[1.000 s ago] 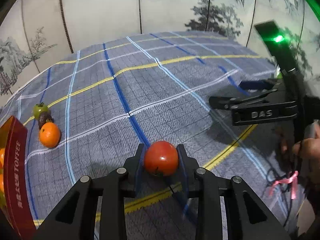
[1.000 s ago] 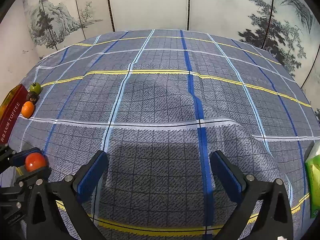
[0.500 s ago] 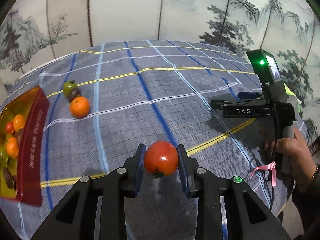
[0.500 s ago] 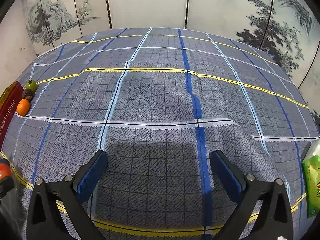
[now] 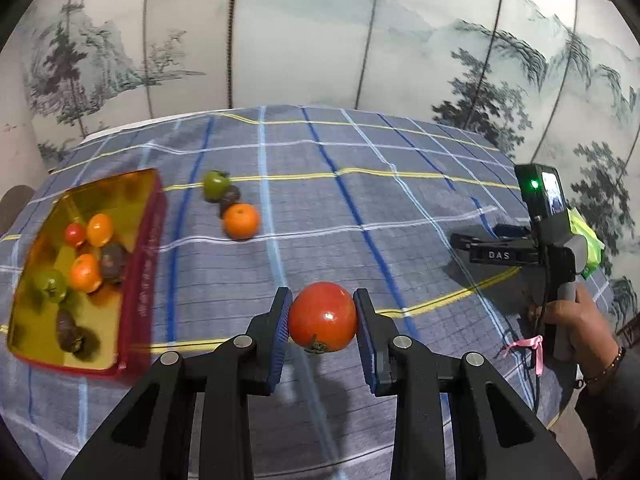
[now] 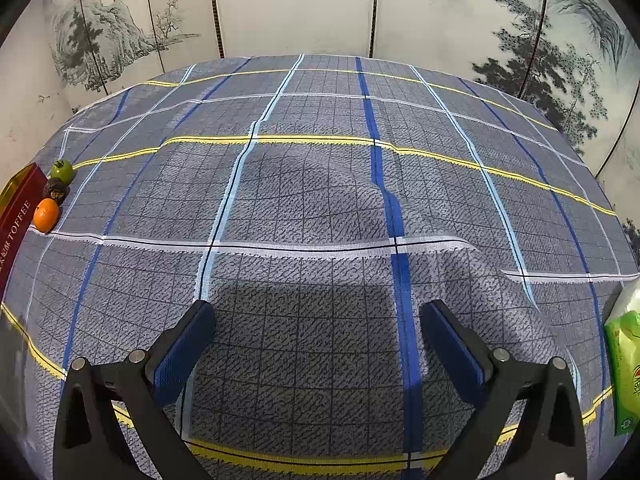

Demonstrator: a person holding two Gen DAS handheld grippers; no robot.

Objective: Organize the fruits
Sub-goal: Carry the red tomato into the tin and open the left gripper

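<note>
Fruits: several lie in tin (image 5: 140, 240); tomato (image 5: 322, 317) clamped in left gripper (image 5: 322, 320); three on cloth (image 5: 360, 184) remain; right gripper (image 6: 318, 344) spread, empty.

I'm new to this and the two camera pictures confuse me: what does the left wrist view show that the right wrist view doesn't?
Only left wrist: the left gripper clamping a red tomato, the tin's fruit-filled inside, and a hand holding the other gripper.
Only right wrist: the open, empty right gripper and a green packet.
Both: the plaid cloth and three loose fruits, including an orange.
</note>
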